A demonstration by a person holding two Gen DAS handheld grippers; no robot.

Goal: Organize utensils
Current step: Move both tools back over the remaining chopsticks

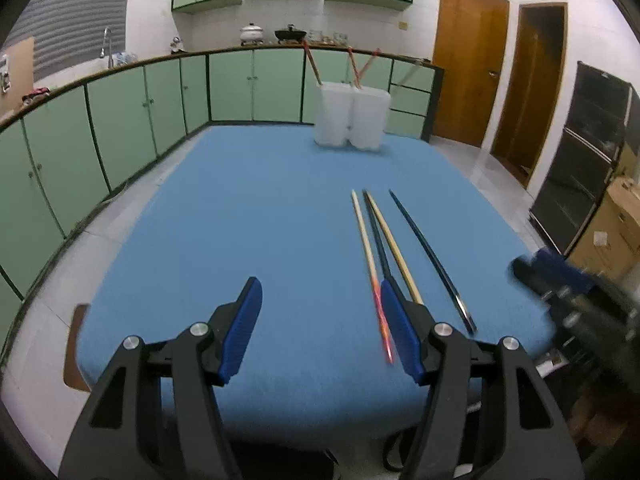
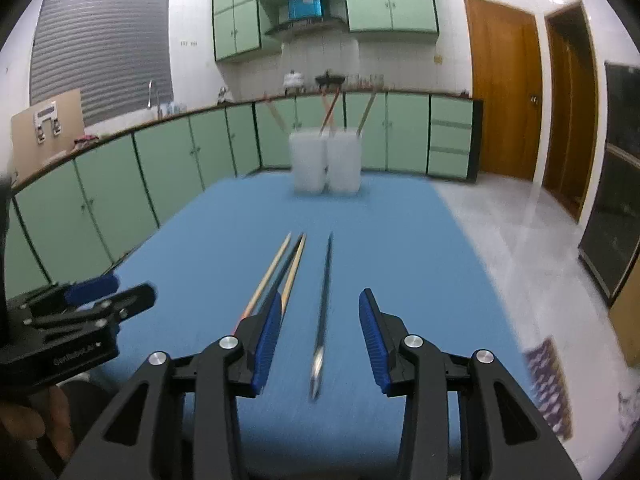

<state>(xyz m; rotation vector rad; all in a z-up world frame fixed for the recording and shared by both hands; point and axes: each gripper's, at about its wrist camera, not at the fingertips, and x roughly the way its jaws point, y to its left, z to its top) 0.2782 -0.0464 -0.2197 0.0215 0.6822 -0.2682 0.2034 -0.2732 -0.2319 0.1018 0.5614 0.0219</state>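
Note:
Several chopsticks lie on the blue table [image 1: 240,220]: a pale one with a red end [image 1: 366,240], a dark one [image 1: 376,232], a tan one [image 1: 394,246] and a black one [image 1: 430,256] apart on the right. Two white holders [image 1: 352,118] stand at the far edge with chopsticks in them. My left gripper [image 1: 322,322] is open and empty, left of the group. My right gripper [image 2: 318,334] is open above the table, its jaws on either side of the black chopstick [image 2: 324,300]. It shows blurred in the left wrist view [image 1: 560,280].
Green cabinets [image 1: 120,120] curve round the left and far sides. Wooden doors [image 1: 468,64] and a black cabinet [image 1: 592,152] are on the right. The table's right edge [image 2: 480,264] drops to a tiled floor. The left gripper shows in the right wrist view [image 2: 80,312].

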